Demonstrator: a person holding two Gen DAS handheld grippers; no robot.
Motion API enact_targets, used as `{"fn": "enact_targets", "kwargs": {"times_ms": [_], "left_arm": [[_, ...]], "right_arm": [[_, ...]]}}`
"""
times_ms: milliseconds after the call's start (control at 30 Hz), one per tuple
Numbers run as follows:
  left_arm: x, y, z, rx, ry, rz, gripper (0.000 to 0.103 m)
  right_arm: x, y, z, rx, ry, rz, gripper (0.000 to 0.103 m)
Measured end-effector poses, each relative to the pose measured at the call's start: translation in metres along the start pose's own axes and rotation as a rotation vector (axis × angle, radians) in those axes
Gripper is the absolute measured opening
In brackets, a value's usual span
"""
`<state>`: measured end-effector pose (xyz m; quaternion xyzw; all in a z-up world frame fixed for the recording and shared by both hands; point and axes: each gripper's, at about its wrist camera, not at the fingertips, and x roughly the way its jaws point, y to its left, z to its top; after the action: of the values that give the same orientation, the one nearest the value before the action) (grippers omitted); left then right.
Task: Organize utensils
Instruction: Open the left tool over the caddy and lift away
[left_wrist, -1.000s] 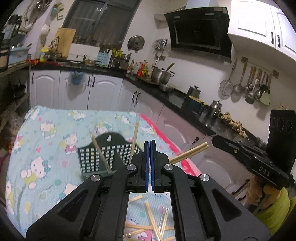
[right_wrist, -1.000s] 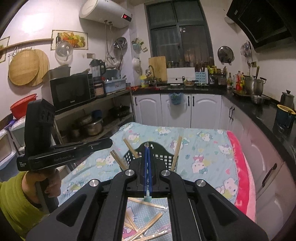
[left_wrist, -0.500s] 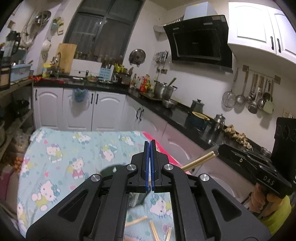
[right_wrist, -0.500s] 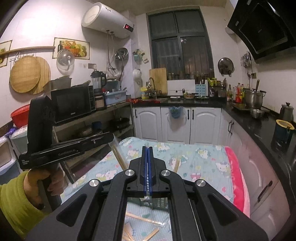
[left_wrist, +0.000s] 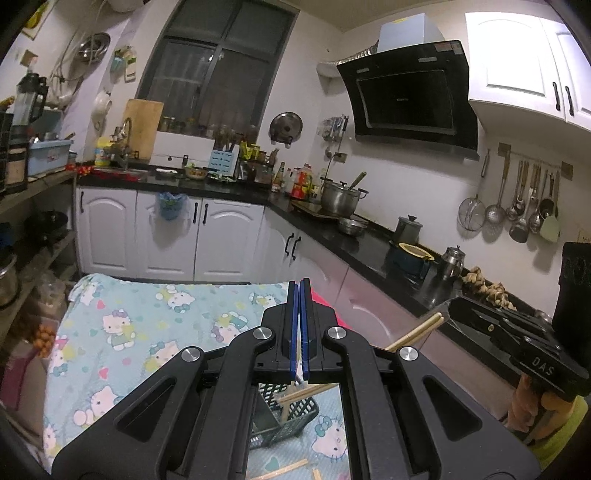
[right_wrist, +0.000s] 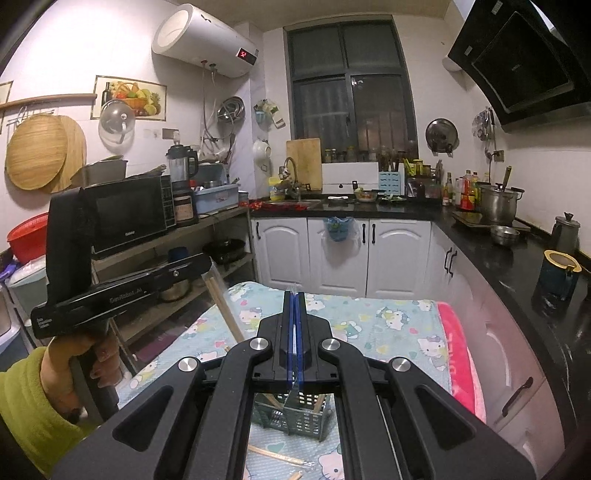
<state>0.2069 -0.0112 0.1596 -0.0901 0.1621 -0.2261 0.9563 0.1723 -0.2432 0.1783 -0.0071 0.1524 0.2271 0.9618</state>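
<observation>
While both views have tipped up since a second ago, we see each hand-held gripper clenched on chopsticks: left hand-held gripper, right hand-held gripper. The basket sits low at six o'clock, loose chopsticks still on the table.

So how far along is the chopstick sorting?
Done: a few sorted chopsticks stand in the basket.
In hand: the left tool and the right tool are both shut, with held chopsticks at their tips, above the table.
Left: loose chopsticks lie on the tablecloth.
</observation>
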Motion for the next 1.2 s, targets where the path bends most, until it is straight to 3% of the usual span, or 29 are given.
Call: {"fn": "enact_targets", "kwargs": {"times_ms": [900,967,1000,1133,1200], "left_arm": [[0.042,0.024,-0.052,-0.052,0.108,0.046,0.0],[0.043,0.03,-0.055,-0.07,0.12,0.047,0.003],[0.043,0.031,-0.055,-0.071,0.121,0.05,0.005],[0.036,0.035,-0.058,-0.077,0.117,0.073,0.035],[0.031,0.036,-0.059,-0.08,0.111,0.075,0.038]], "right_arm": [[0.081,-0.029,-0.057,0.085,0.204,-0.057,0.004],[0.086,-0.028,-0.061,0.094,0.21,-0.04,0.006],[0.088,-0.028,-0.063,0.097,0.217,-0.037,0.011],[0.087,-0.03,-0.067,0.105,0.208,-0.027,0.032],[0.083,-0.032,-0.067,0.12,0.198,-0.022,0.038]]}}
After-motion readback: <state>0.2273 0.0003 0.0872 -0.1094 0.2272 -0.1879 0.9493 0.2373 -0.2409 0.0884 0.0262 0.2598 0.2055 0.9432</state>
